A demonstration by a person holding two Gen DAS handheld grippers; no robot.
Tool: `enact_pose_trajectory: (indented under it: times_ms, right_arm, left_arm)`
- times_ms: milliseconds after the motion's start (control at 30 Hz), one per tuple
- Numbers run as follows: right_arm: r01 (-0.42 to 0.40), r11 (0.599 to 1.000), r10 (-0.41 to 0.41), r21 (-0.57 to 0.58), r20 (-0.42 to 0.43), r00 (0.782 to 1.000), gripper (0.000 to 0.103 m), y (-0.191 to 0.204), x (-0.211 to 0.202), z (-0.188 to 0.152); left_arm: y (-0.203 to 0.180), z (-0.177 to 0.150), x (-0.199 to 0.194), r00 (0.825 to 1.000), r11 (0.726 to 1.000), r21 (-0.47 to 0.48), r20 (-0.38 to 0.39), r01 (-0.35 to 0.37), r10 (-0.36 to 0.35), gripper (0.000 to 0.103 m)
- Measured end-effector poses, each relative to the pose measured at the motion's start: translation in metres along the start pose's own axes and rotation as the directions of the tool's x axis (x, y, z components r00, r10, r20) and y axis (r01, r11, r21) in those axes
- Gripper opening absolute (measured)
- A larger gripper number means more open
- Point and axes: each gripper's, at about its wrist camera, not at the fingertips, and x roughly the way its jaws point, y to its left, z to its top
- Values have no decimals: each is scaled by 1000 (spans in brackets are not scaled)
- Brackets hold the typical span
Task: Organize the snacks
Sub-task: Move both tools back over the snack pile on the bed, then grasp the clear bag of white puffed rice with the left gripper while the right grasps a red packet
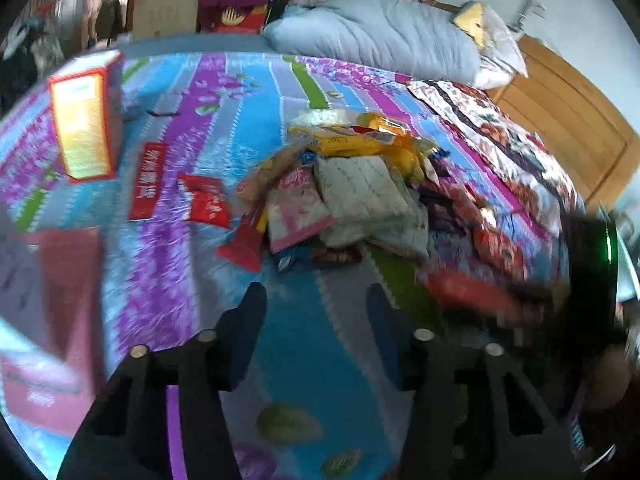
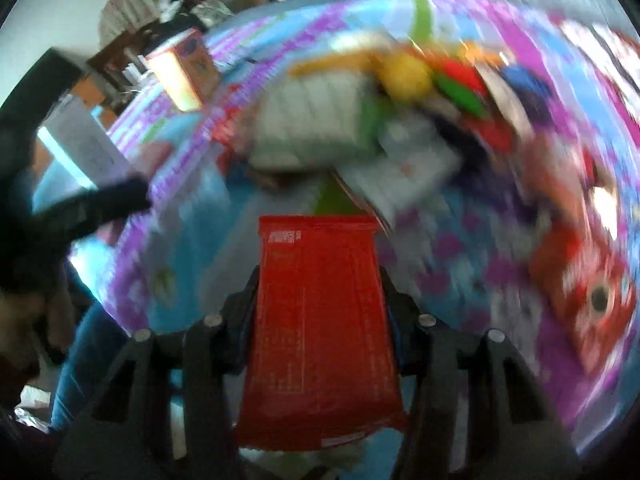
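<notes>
The right tongs (image 2: 318, 280) are clamped on a flat red foil snack packet (image 2: 320, 320), long axis pointing toward the heap of mixed snack packets (image 1: 360, 184) on the bed; the left tongs (image 1: 316, 300) stand apart, empty, nearer that heap.

Black two-finger grippers (image 1: 316, 300), blue-padded fingers (image 1: 248, 328), silver screws, blue jeans.

Bright daylight, fisheye-bent edges, heavy, perhaps motion-caused blur
</notes>
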Motion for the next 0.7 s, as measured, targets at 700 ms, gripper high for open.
enact_pose_trajectory:
  times_ms: [700]
  right_arm:
    - [-207,947,175,247,145,974,53,-68,-17,-20]
  left_arm:
    - [-80,26,83,962,947,282,-262,156,-80,70]
